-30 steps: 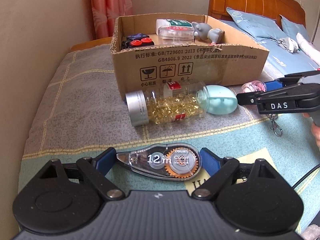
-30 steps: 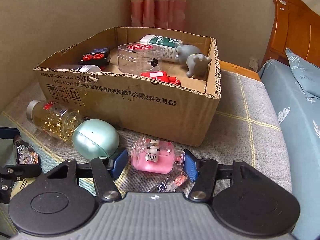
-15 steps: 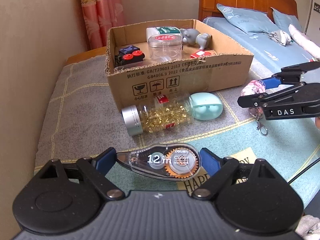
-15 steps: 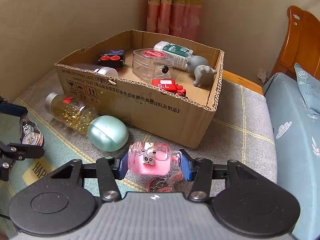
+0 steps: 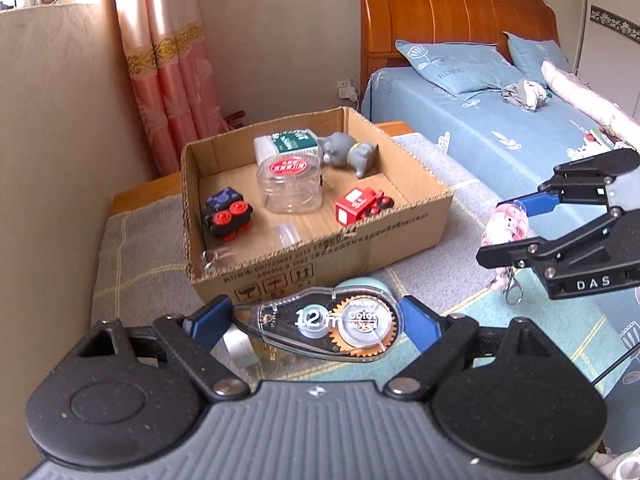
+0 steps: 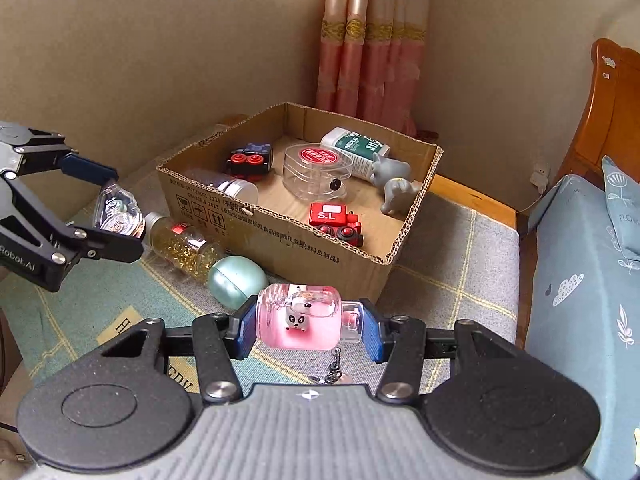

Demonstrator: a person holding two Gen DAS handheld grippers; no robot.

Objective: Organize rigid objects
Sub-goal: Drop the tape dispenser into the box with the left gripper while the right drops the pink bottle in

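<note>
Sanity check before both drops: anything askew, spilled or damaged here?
Nothing spilled. The capsule bottle lies on its side outside the cardboard box, the mint egg-shaped case against it. The box's near rim is torn and ragged. Inside, the clear jar is upright.

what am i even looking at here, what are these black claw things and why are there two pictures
Those are two hand-held grabbers, one in each of a person's hands. Each carries a camera looking along its fingers, so each picture is one grabber's own view, and each also catches the other grabber at its edge.

The left gripper is closed on a clear correction tape dispenser. The right gripper is closed on a pink keychain bottle.

Ahead sits an open cardboard box already holding toys and jars. In front of it, on the blanket, lie a bottle of golden capsules and a mint-green egg-shaped case.
</note>
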